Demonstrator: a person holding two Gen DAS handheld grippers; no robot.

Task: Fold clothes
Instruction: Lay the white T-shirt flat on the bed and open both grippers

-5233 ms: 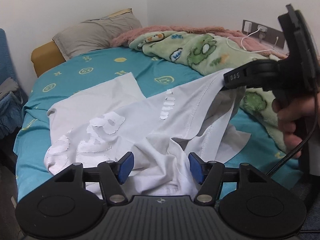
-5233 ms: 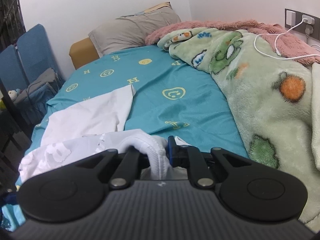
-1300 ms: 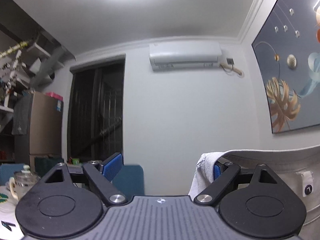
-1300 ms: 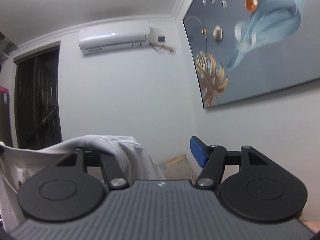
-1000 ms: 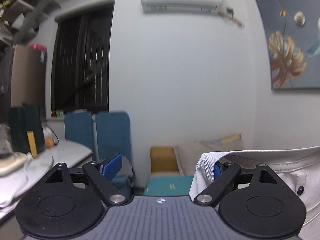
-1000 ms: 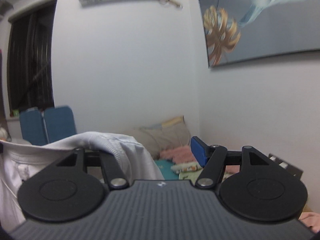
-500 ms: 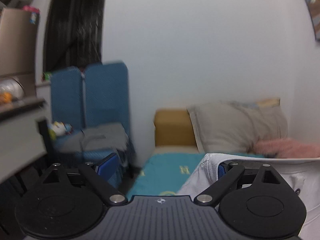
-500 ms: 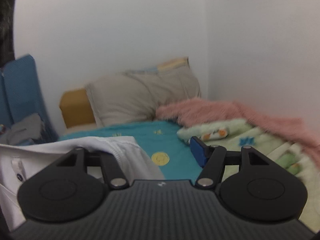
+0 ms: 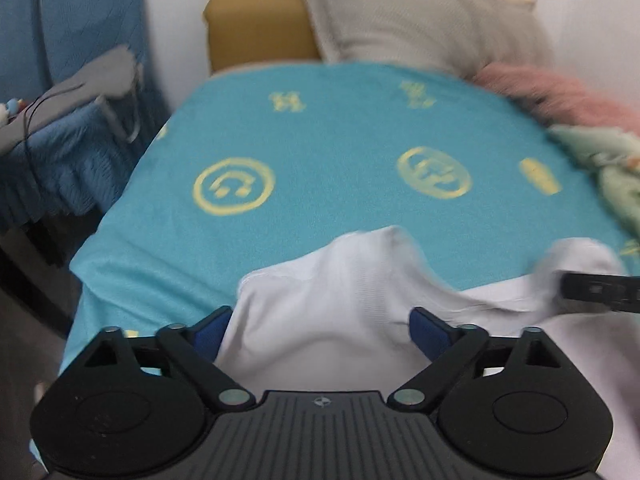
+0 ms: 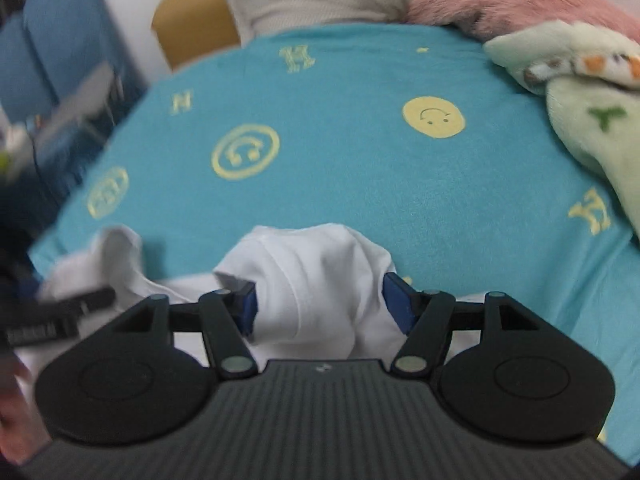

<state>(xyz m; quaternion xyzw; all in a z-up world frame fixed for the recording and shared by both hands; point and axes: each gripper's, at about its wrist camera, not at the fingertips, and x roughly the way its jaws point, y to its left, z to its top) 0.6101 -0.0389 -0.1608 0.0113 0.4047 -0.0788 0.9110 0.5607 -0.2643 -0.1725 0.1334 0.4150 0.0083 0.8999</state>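
- The bed point(image 9: 360, 168), under a teal sheet printed with yellow smileys and letters, fills both wrist views again; a second or so ago both cameras pointed up at the wall, the air conditioner and the painting.
- A grey pillow point(image 9: 420, 20) and a pink fluffy blanket point(image 10: 520, 4) lie at the head, with a green cartoon blanket point(image 10: 580, 92) along the right side and blue chairs point(image 9: 60, 40) off the left edge.
- That swing downward suggests the white T-shirt point(image 9: 340, 304) was lifted clear of the bed, shaken out and is now being brought down onto the sheet.
- The left tool point(image 9: 320, 326) has its blue pads spread wide, with a bunched shoulder of the shirt lying between them; the cloth touches the pads but is not pinched.
- The right tool point(image 10: 320, 308) is likewise spread, a hump of white fabric mounded in the gap.
- Half a second ago each tool carried the collar edge draped over one finger only; now the fabric sits across the whole gap, so the hold looks released or about to be.
- Each tool shows at the edge of the other's view, so the two are near each other along the top of the shirt.
- The shirt lies near the foot of the bed, its top edge rumpled, not flat.
- Judged from this, the spreading step is nearly done; smoothing comes next, then the first fold.
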